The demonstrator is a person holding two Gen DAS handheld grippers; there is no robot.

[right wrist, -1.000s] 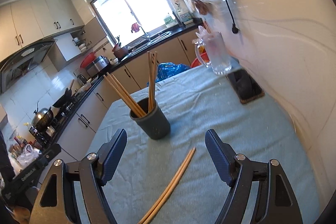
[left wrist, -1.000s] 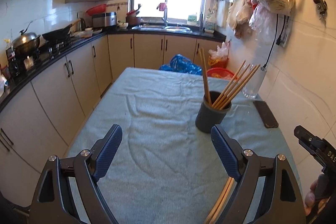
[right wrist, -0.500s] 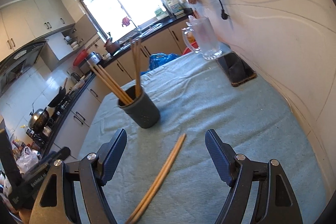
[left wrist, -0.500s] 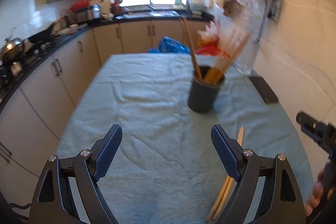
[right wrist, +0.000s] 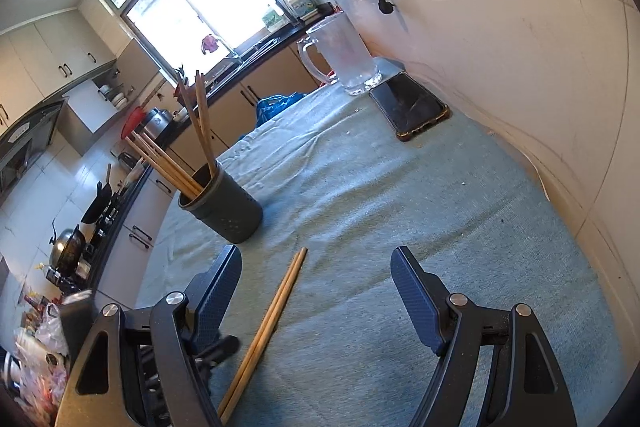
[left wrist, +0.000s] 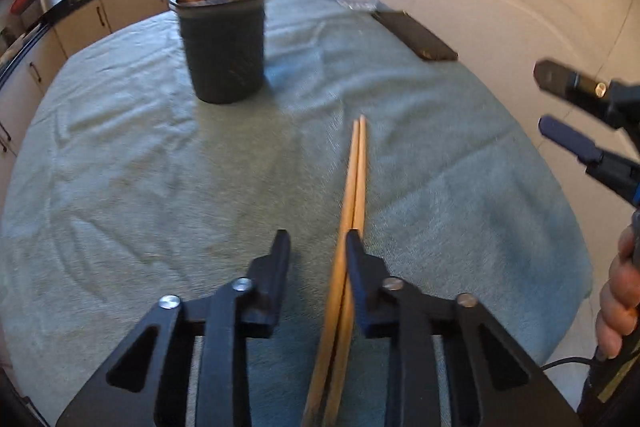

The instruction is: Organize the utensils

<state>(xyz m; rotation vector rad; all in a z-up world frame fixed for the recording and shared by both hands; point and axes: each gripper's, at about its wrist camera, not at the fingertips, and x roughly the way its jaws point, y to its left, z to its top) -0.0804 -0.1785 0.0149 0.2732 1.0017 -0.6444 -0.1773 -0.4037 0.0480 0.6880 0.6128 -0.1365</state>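
Two pale wooden chopsticks [left wrist: 354,187] are seen lying side by side, touching along their length, on the grey-green cloth [left wrist: 140,167] that covers the table. They are slim, straight and light tan, with squared ends. In the left wrist view their long axis runs from the bottom edge away toward the far side of the table, the far tips being aimed a little to the right of the holder. The left gripper [left wrist: 314,247] is set low over them: its jaws are closing and stand narrow, and the pair is seen between them, close against the right finger [left wrist: 360,267], while a gap is left to the other finger; a firm grip cannot be confirmed. The right gripper [right wrist: 316,287] is held wide open with nothing between its fingers, the chopsticks lying just beside its left finger. Farther off, a dark round holder [left wrist: 222,43] is stood upright on the cloth, with more chopsticks leaning out of it. Beyond it, near the wall, a clear glass mug [right wrist: 344,55] and a dark phone [right wrist: 412,107] are placed.
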